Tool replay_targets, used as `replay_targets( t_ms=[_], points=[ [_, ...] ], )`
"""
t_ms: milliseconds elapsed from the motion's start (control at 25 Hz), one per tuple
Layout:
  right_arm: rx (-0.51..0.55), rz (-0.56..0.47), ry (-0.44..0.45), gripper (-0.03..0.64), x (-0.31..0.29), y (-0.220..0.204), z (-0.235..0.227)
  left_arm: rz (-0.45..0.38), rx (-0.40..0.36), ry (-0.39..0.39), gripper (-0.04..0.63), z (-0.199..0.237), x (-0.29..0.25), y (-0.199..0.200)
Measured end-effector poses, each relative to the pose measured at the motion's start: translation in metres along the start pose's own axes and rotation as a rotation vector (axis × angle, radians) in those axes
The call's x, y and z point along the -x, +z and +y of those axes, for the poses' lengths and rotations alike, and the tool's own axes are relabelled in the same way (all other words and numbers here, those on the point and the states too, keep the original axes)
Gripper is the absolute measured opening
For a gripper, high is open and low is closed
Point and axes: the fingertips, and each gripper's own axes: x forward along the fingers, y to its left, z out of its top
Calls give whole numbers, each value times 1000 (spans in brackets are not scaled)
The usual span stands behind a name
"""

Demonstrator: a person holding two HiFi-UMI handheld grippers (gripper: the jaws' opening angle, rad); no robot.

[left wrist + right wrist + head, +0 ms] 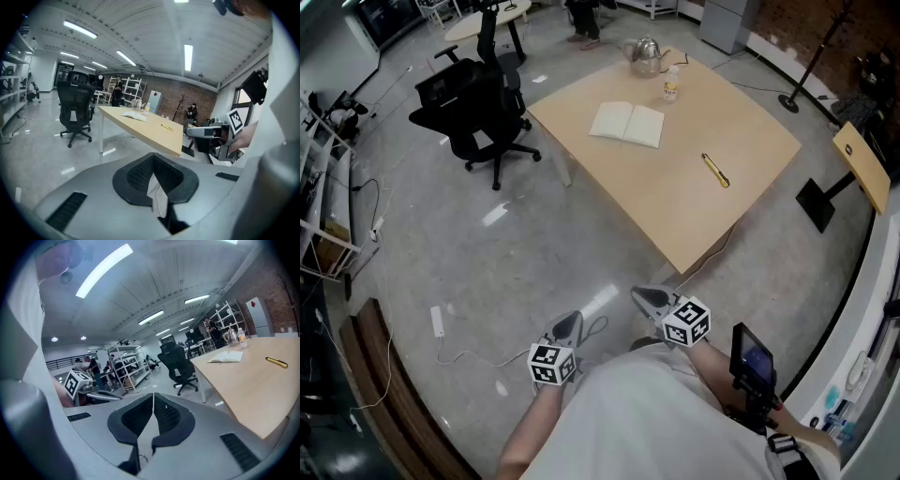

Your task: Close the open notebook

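Observation:
The open notebook [626, 124] lies flat with its white pages up on the far part of the light wooden table [675, 202]. It also shows small in the left gripper view as the notebook [133, 116] and in the right gripper view as the notebook [228, 356]. My left gripper [568, 324] and right gripper [648, 298] are held low, close to my body over the floor and well short of the table. The left gripper [153, 157] has its jaws together with nothing between them. The right gripper [153, 395] is likewise shut and empty.
A yellow pen [715, 170] lies on the table to the right of the notebook. A kettle [646, 56] and a small bottle [671, 89] stand at the far edge. A black office chair [478, 103] stands left of the table. Cables [459, 354] lie on the floor.

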Motion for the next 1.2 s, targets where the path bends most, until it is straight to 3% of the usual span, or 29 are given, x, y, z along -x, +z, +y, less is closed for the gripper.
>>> replay_targets(
  t_ms=[160, 360, 680, 1000, 1200],
  points=[
    [17, 9, 13, 23, -4, 14, -35, -7, -8, 6, 5, -5, -35, 22],
    [-61, -25, 52, 23, -11, 39, -70, 12, -18, 12, 5, -7, -69, 39],
    [-20, -25, 57, 23, -18, 60, -116, 18, -41, 34, 5, -7, -95, 63],
    [-44, -14, 36, 23, -43, 69, -131, -12, -24, 24, 5, 25, -111, 96],
    [-41, 9, -21, 23, -68, 80, -146, -14, -31, -35, 5, 56, -137, 116]
  ],
)
